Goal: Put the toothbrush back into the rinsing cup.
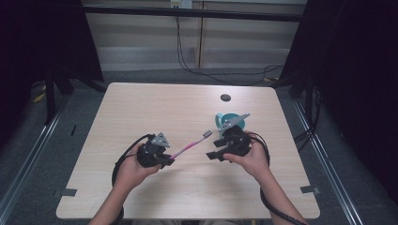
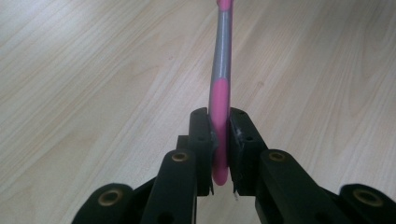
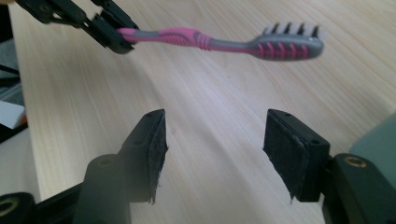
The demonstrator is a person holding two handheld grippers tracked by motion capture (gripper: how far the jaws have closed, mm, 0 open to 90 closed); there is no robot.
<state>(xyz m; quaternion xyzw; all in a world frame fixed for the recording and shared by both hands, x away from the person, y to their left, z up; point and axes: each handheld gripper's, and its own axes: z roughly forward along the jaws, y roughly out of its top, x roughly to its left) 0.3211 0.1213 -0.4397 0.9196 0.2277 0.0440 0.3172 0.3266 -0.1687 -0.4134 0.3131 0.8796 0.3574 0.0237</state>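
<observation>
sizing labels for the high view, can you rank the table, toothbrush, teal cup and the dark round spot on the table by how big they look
1. table
2. toothbrush, long but thin
3. teal cup, partly hidden behind the right gripper, so its place against the toothbrush is unsure
4. dark round spot

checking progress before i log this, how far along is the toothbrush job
Done: the toothbrush is picked up; the left gripper is shut on its handle end and holds it clear of the table. In hand: its bristle head points toward the right gripper, whose jaws stand open with nothing between them. Left: the brush has not yet been passed over or put in the teal cup behind the right gripper, likely its target.
</observation>
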